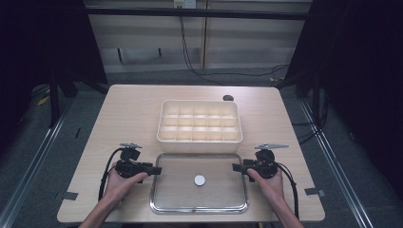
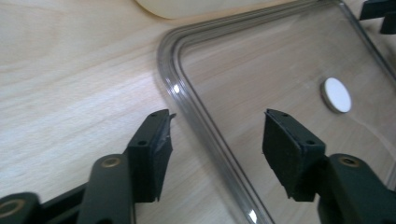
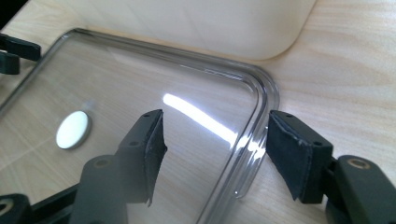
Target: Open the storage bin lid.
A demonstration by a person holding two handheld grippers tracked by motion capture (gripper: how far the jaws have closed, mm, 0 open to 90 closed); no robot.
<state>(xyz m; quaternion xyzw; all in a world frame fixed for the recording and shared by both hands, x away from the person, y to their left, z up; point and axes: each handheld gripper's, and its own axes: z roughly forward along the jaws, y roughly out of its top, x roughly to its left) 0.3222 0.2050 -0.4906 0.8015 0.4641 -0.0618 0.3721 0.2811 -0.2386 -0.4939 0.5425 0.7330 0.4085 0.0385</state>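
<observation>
Clear lid (image 1: 223,197) on table (image 1: 128,114), compartment box (image 1: 199,122) just behind it, round disc (image 1: 199,180) at lid's middle

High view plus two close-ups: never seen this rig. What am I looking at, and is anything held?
No robot here: a person holds a hand-held claw in each hand, the left claw and the right claw. The high view looks down on the table from above. Each close-up comes from a camera riding on one claw, looking along its two black jaws. On the table lie a clear lid with a white round disc at its middle, and behind it a cream compartment box. Each claw is open, jaws straddling the lid's rim at one side; the pads do not press it, so nothing is held.
</observation>
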